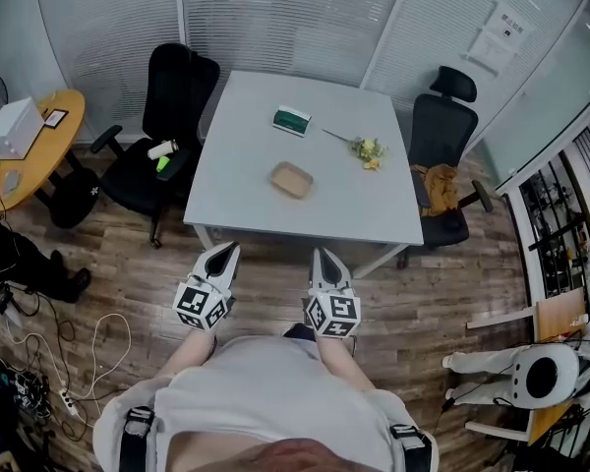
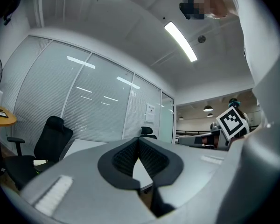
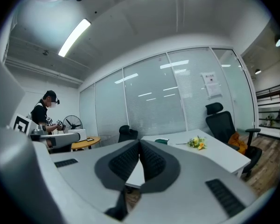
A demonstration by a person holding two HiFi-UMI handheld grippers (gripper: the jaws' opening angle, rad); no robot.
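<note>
Currently both grippers hang low in front of the person, short of the worktop (image 1: 275,214) edge and touching nothing. The left gripper (image 1: 224,252) has its jaws pressed together with nothing between them, and the right gripper (image 1: 324,257) is the same, as each gripper view shows. Nearest to them is the tan tray (image 1: 291,179), lying near the middle of the worktop. Farther back sit a green box (image 1: 292,120) and, to its right, a flower (image 1: 367,149), all well apart from one another. Judging from this, a good reach needs the jaws spread before they near anything, a stance closer to the edge, and a level approach so the tray's low rim isn't shoved across the smooth top.
</note>
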